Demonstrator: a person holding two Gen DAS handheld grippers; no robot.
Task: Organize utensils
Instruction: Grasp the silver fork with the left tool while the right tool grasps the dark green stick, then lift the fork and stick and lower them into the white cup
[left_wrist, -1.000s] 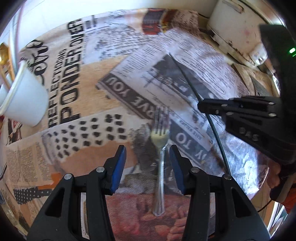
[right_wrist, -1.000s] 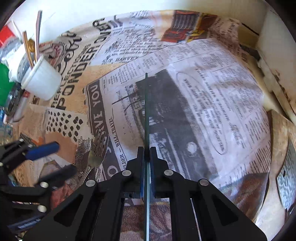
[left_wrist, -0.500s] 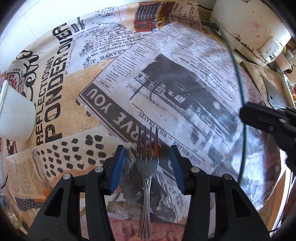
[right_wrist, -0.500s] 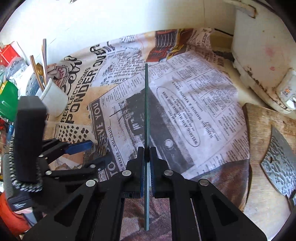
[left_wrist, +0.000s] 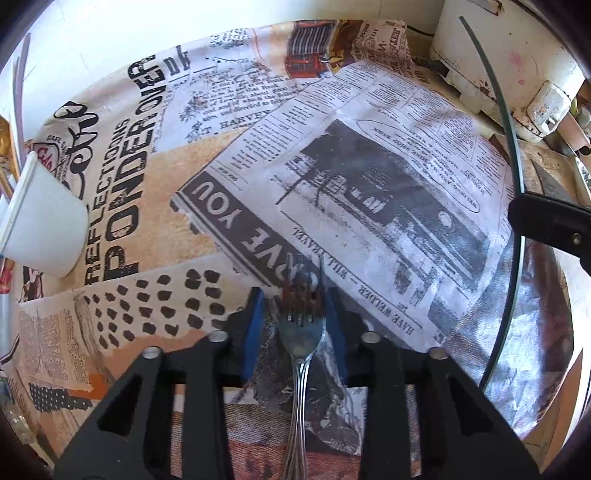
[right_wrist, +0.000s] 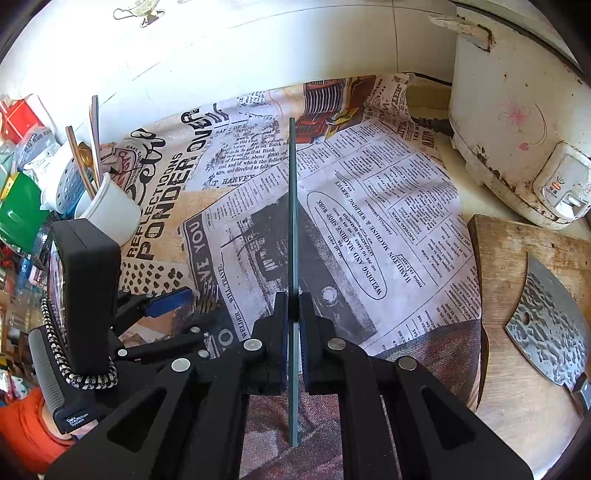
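A metal fork lies on the newspaper-print cloth between the blue pads of my left gripper, tines pointing away. The jaws stand a little apart from the fork on both sides, so the left gripper is open around it. My right gripper is shut on a thin dark green chopstick and holds it above the table, pointing away; the chopstick also shows in the left wrist view. A white cup holding several utensils stands at the far left; it also shows in the left wrist view.
A white rice cooker stands at the back right. A wooden cutting board with a cleaver lies at the right. Green and red containers crowd the left edge. The wall runs along the back.
My right gripper has lifted the green chopstick off the cloth and raised it. My left gripper has moved forward along the fork and its jaws have narrowed around the fork's head.
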